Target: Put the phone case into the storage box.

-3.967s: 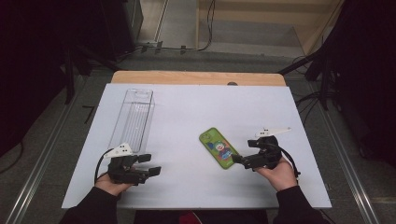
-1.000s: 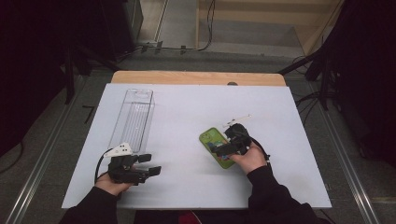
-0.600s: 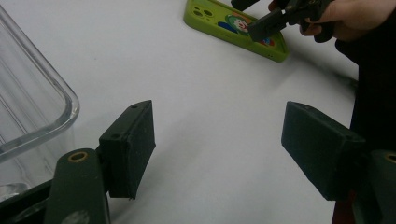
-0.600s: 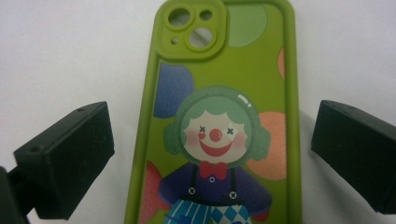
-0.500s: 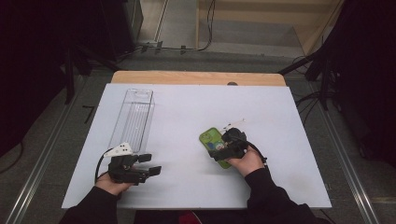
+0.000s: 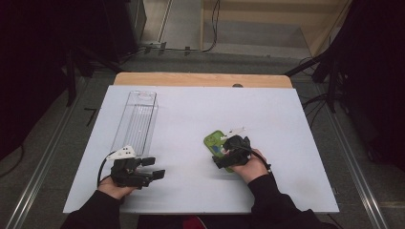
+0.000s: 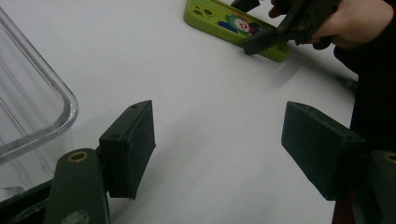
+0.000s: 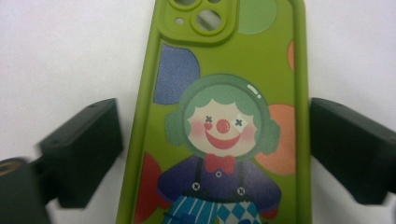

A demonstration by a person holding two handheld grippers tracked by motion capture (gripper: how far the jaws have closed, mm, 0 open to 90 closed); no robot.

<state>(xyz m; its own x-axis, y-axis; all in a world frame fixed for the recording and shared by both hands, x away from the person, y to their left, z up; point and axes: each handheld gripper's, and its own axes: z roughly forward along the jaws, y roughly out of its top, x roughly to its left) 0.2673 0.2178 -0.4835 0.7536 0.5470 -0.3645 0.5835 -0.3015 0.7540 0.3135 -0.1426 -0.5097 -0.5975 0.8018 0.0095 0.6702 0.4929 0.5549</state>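
A green phone case (image 6: 212, 140) with a clown picture lies flat on the white table, right of centre. My right gripper (image 6: 221, 158) is lowered over its near half. In the right gripper view the phone case (image 8: 224, 116) lies between the two jaws of the right gripper (image 8: 215, 112). These jaws have just been closing; a thin gap still shows at the left pad. My left gripper (image 6: 155, 168) rests open near the front left with nothing between its jaws. The left gripper view shows the left gripper (image 7: 219, 140) wide apart over bare table, and the phone case (image 7: 219, 21) farther off.
A long clear plastic box (image 6: 136, 119) lies at the left, just beyond the left gripper, its rounded corner (image 7: 46, 107) beside the left jaw. A white sheet (image 6: 191, 109) covers the table; a wooden edge (image 6: 200, 78) runs along the back.
The right hand came in from right of the phone case and settled over it, sliding slightly toward the near end. Left gripper has stayed put.
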